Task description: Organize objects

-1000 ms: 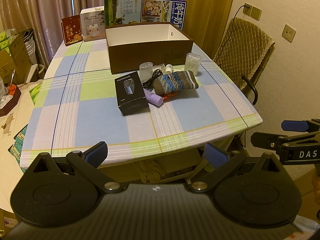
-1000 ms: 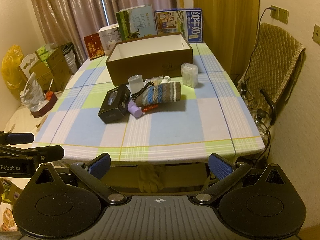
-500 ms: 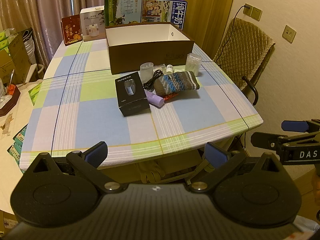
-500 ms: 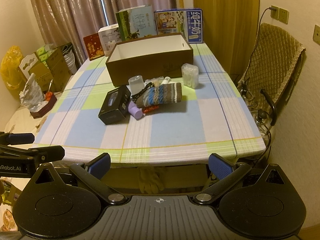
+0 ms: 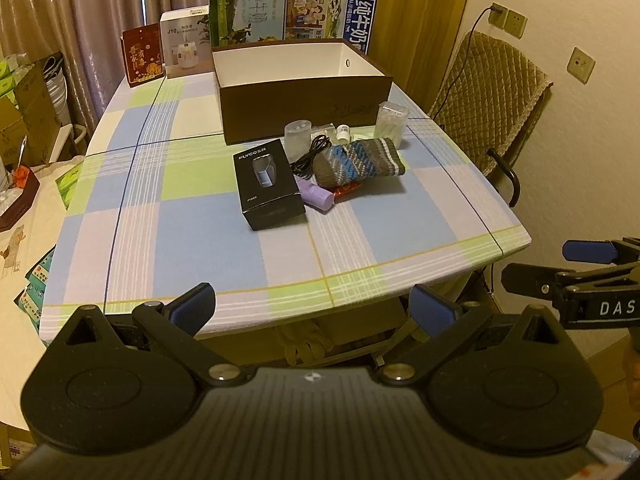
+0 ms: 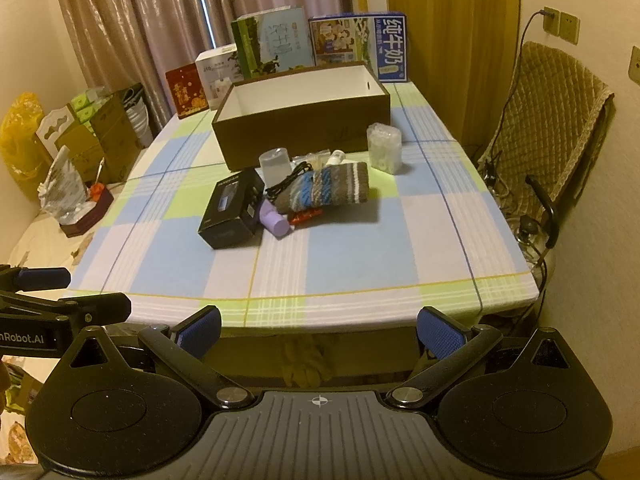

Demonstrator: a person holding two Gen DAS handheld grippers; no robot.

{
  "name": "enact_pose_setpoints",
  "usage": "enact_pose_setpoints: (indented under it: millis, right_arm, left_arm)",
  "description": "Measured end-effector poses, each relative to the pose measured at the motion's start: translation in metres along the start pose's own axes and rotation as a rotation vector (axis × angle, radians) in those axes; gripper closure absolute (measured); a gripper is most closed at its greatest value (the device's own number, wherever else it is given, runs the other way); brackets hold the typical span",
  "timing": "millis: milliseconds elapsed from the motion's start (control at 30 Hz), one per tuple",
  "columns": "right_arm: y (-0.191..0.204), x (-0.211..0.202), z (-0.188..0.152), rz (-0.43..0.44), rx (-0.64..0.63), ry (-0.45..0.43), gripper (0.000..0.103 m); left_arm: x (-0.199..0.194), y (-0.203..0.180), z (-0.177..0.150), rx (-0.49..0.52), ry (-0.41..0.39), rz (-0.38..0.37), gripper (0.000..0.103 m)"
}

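Note:
A pile of small items lies mid-table: a black product box (image 5: 269, 184) (image 6: 234, 209), a striped knitted pouch (image 5: 358, 163) (image 6: 326, 188), a purple bottle (image 5: 316, 197) (image 6: 274, 220), a black cable (image 5: 310, 156), a frosted cup (image 5: 297, 136) (image 6: 274, 165) and a clear swab container (image 5: 391, 121) (image 6: 385, 147). Behind them stands an open brown box (image 5: 304, 98) (image 6: 300, 130) with a white, empty interior. My left gripper (image 5: 312, 308) and right gripper (image 6: 318, 330) hover open before the table's near edge, holding nothing.
Checked tablecloth (image 5: 180, 240) covers the table. Cartons (image 5: 248, 12) stand along the far edge. A quilted chair (image 5: 492, 92) sits right of the table; cardboard boxes (image 6: 100, 132) and a low side table are on the left. The right gripper's side (image 5: 592, 276) shows in the left view.
Both grippers have crept slightly closer to the table; the objects on it have not moved.

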State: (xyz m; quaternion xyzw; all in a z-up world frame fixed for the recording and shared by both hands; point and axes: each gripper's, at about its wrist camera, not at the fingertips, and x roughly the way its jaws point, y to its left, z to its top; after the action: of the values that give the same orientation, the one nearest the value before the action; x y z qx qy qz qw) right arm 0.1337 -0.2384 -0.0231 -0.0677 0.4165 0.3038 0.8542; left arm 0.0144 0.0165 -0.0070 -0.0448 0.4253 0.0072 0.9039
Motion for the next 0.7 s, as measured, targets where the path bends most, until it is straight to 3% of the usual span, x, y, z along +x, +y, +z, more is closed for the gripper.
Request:
enact_pose_setpoints:
  millis: [367, 700]
  right_arm:
    - [-0.008, 0.017, 0.010, -0.006, -0.004, 0.014, 0.002]
    - [-0.017, 0.053, 0.042, 0.054, -0.044, 0.018, 0.002]
  left_arm:
    - [0.018, 0.012, 0.008, -0.064, 0.024, 0.026, 0.001]
    - [0.046, 0.025, 0.033, -0.132, 0.045, 0.071, 0.001]
